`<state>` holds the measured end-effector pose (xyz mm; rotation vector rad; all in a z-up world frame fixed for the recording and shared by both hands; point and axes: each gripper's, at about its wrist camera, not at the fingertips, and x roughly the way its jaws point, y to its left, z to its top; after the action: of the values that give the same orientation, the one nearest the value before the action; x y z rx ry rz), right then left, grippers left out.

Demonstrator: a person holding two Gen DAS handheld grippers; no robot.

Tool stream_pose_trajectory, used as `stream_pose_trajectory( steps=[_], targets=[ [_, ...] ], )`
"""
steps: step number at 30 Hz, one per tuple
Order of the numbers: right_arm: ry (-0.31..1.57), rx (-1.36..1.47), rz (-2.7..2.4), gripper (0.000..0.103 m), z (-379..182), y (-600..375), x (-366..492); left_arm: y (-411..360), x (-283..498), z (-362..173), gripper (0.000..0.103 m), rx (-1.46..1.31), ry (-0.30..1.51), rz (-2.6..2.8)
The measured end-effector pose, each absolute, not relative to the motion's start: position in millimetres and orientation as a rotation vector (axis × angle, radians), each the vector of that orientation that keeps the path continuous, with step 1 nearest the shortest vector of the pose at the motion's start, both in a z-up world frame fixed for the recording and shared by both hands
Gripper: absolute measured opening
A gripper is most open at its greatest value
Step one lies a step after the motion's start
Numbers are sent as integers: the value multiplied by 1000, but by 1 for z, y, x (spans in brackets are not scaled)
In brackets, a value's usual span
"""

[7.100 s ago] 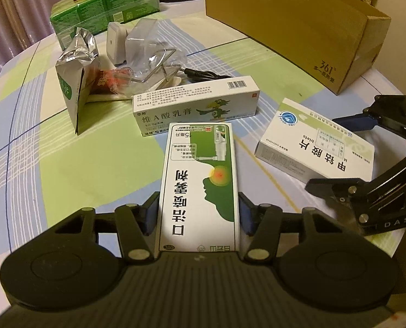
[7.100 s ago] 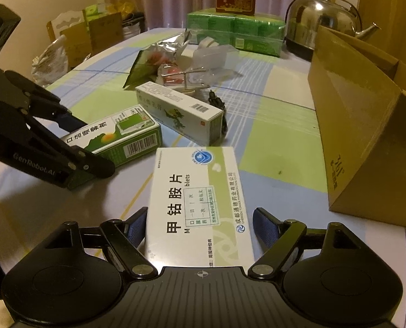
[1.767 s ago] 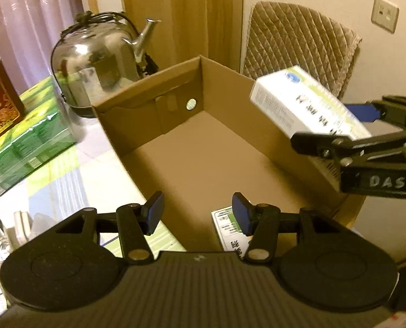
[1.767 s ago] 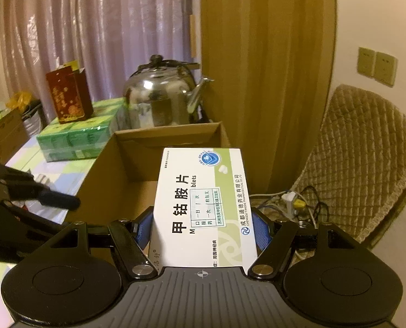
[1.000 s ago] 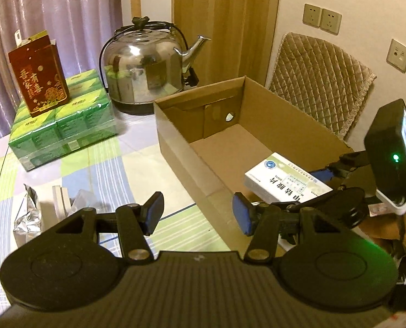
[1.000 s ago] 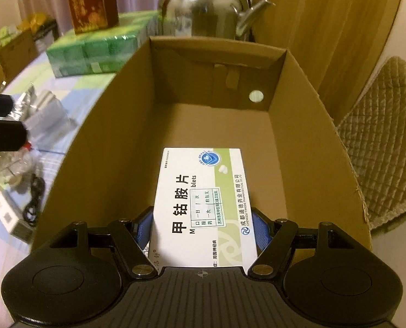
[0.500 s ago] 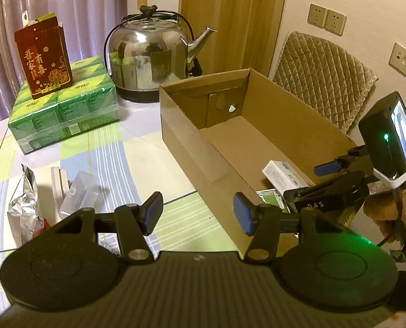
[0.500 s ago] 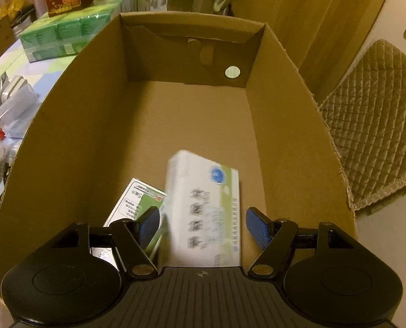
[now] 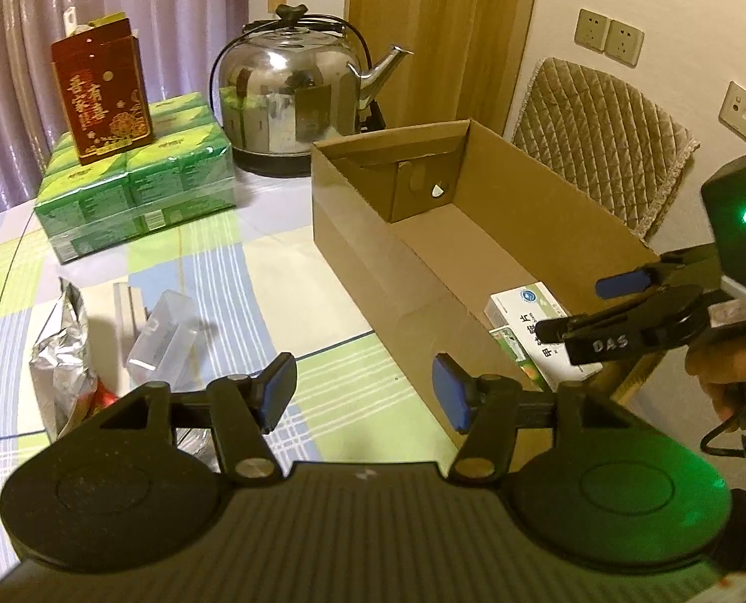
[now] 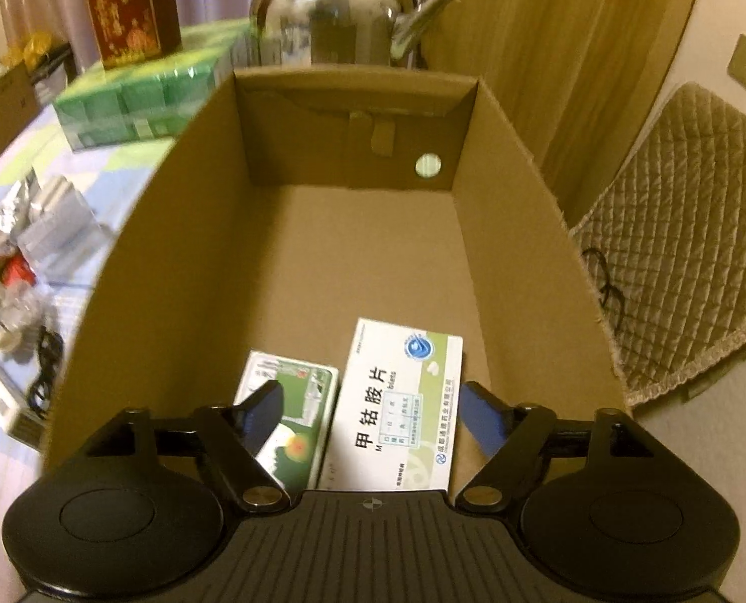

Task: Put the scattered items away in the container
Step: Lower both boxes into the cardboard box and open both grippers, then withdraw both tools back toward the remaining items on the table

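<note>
The open cardboard box (image 10: 503,161) (image 9: 352,246) stands on the table's right side. Two medicine cartons lie flat on its near floor: a white and green one (image 10: 403,402) (image 9: 523,309) and a green one (image 10: 292,402) to its left. My right gripper (image 10: 373,409) hovers open just above them, holding nothing; in the left wrist view it (image 9: 573,306) reaches over the box's near end. My left gripper (image 9: 362,389) is open and empty over the checked tablecloth, left of the box.
A steel kettle (image 9: 297,95), a green pack stack (image 9: 136,191) and a red carton (image 9: 101,95) stand at the back. Foil bag (image 9: 61,352), clear plastic case (image 9: 162,336), black cable (image 10: 46,367) lie left of the box. A padded chair (image 10: 684,231) is at right.
My right gripper lowered the white carton into the box, opened and let it drop beside the green one. My left gripper drew back leftward, away from the box.
</note>
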<state>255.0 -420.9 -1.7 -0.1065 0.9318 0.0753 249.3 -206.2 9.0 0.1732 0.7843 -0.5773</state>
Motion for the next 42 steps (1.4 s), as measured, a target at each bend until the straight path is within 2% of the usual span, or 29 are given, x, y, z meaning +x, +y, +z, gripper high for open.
stream_pose_trajectory(
  steps=[6, 9, 19, 20, 32, 42],
  targets=[
    [869, -62, 95, 86, 27, -412, 234, -187, 228, 17, 58, 160, 781, -554],
    [841, -61, 106, 93, 41, -403, 221, -176, 216, 21, 62, 151, 776, -539],
    [791, -43, 177, 101, 71, -365, 176, -131, 174, 28, 82, 113, 769, -483],
    [789, -43, 186, 101, 72, -360, 171, -126, 171, 28, 86, 109, 768, -477],
    [808, -71, 311, 101, 69, -301, 135, -57, 133, 19, 98, 61, 787, -350],
    [834, -125, 412, 101, 49, -260, 114, -3, 118, -2, 102, 60, 844, -251]
  ],
)
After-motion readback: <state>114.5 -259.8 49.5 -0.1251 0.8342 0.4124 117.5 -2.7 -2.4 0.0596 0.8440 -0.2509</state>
